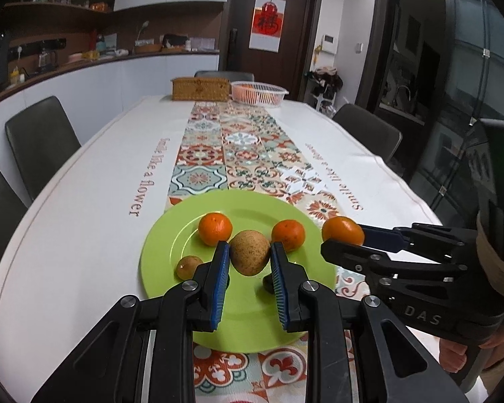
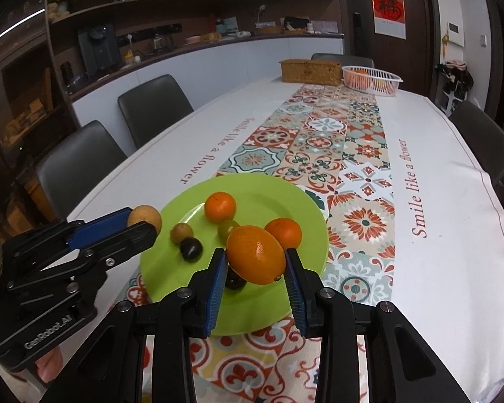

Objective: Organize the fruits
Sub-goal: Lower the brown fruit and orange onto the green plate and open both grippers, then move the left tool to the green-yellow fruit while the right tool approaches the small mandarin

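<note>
Right wrist: right gripper (image 2: 256,262) pinches orange (image 2: 255,255); left gripper (image 1: 248,262) pinches brown fruit (image 1: 249,252) above plate (image 2: 285,198).

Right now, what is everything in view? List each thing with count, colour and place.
Plate: one, lime green, near end of the table runner.
Oranges on plate: two, orange, far half of the plate.
Held orange: one, orange, in the right tool above the plate.
Held round fruit: one, tan-brown, in the left tool above the plate.
Small fruits on plate: at least four; one brownish, one green, two dark.
Basket: one, white, holding orange fruit, far end of table.
Wicker box: one, tan, left of the basket.
Tablecloth: one, white with patterned centre strip.
Chairs: several, dark grey, around the table.
Left tool: black, blue pads.
Right tool: black, blue pads.
</note>
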